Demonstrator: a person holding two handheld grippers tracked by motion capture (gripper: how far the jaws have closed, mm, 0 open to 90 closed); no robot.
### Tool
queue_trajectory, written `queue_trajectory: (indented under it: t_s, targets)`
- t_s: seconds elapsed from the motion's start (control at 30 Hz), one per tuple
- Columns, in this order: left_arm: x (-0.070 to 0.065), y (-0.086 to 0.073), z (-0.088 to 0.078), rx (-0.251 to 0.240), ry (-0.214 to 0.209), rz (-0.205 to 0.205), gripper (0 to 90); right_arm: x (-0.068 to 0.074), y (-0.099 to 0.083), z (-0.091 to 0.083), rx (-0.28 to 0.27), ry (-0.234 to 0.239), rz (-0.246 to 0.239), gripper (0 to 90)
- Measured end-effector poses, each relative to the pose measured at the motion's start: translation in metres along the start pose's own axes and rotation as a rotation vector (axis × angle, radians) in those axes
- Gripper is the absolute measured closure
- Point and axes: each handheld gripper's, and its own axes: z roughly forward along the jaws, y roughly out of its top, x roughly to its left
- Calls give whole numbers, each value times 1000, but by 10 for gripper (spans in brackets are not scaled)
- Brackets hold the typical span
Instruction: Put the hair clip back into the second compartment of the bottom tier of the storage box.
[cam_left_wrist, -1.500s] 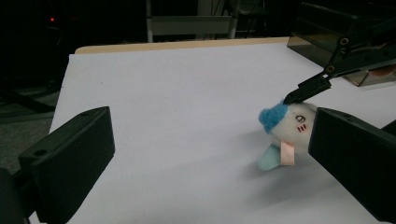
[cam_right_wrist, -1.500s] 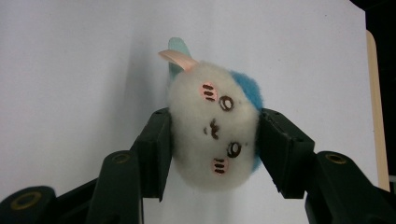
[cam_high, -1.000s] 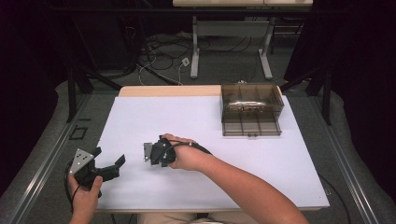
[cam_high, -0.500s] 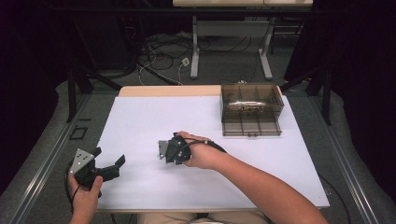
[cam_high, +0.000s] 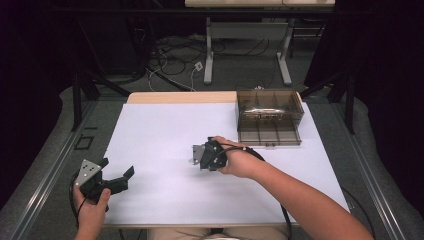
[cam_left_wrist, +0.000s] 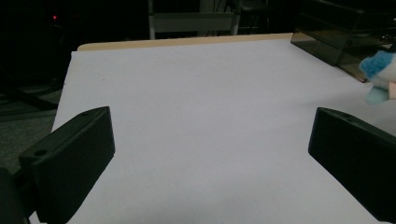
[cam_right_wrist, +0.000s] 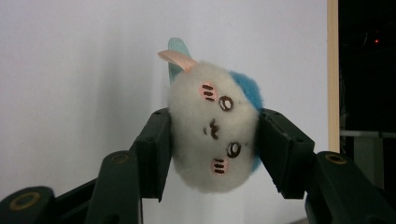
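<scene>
The right tool (cam_right_wrist: 212, 140) is clamped on a fluffy white plush toy (cam_right_wrist: 212, 140) with a blue back, squeezing it from both sides above the middle of the white table (cam_high: 150, 130). The left tool (cam_high: 107, 180) sits near the table's left edge, its jaws wide apart with nothing between them. A smoky plastic box (cam_high: 270, 117) stands at the far right.

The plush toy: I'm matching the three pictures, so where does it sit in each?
High view: hidden behind the right gripper, mid-table.
Left gripper view: plush toy at the right edge.
Right gripper view: centre, clamped between the jaws.
Shared landmark: the white table.
</scene>
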Motion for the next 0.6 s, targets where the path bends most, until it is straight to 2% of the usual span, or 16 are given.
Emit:
queue_trajectory:
  t_s: [0.13,0.23,0.33,0.47,0.53,0.6]
  targets:
    - [0,0,0,0,3,-4,5,-2,-19,-10,19,-22,21,474]
    - [0,0,0,2,5,-2,5,-3,-28,-13,9,-35,22,474]
    - [0,0,0,6,4,4,5,-6,-43,-22,40,-44,35,474]
    - [-1,0,1,5,4,-3,5,-7,-54,-27,29,-60,39,474]
    - [-1,0,1,4,5,-4,5,-7,-62,-33,53,-60,51,474]
    - [-1,0,1,5,6,-4,5,-7,-65,-34,52,-67,50,474]
